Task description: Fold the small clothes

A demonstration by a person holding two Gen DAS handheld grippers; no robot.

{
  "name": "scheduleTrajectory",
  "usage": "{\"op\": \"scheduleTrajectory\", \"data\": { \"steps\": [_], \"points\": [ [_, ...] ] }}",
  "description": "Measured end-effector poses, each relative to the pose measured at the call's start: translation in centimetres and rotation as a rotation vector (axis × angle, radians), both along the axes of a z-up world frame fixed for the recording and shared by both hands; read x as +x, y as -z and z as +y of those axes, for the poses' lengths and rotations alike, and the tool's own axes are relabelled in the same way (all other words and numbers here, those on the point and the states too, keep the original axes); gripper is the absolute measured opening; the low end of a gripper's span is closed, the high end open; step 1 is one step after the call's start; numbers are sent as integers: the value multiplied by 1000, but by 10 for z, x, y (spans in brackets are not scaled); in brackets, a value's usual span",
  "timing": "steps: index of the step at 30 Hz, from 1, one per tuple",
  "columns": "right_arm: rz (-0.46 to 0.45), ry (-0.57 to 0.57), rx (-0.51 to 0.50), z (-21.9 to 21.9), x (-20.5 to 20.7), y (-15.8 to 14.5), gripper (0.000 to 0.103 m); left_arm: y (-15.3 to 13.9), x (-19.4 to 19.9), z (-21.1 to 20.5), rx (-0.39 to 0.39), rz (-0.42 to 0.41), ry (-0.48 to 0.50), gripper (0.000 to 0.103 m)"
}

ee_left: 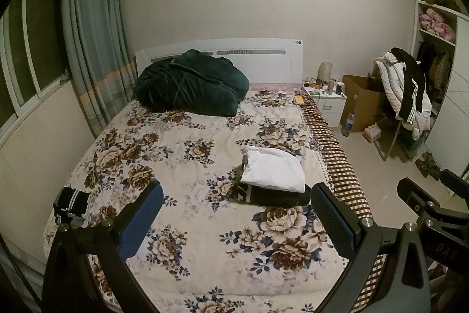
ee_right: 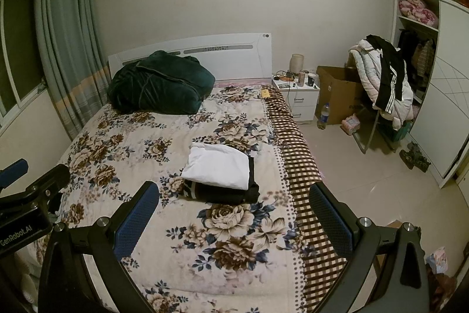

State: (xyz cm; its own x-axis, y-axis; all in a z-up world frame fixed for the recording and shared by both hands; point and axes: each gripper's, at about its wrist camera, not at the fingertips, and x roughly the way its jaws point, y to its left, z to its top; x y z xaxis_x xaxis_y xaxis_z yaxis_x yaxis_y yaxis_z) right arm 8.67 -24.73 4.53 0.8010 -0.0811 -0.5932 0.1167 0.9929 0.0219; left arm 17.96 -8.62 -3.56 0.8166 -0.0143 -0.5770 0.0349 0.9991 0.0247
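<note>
Clothes lie across the bed (ee_left: 181, 154): at the lower left of the left wrist view a small striped garment (ee_left: 71, 203), soft and light, likely best pinched at a corner, then at centre a folded white piece (ee_left: 274, 169) stacked on a dark one (ee_left: 272, 197). Left gripper (ee_left: 234, 220) and right gripper (ee_right: 233, 217) hover spread wide, empty, touching nothing.

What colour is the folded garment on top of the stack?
White: the top folded garment rests on a black one, clearest in the right wrist view.

"GenRobot.AI" on the left tongs (ee_right: 17, 233); "DA5" on the right tongs (ee_left: 445, 247).
</note>
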Motion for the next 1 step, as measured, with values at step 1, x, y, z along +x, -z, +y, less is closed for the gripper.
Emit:
{"op": "scheduleTrajectory", "data": {
  "steps": [1],
  "points": [
    [-1,0,2,0,0,0,103,0,1,1,-2,2,0,103]
  ]
}}
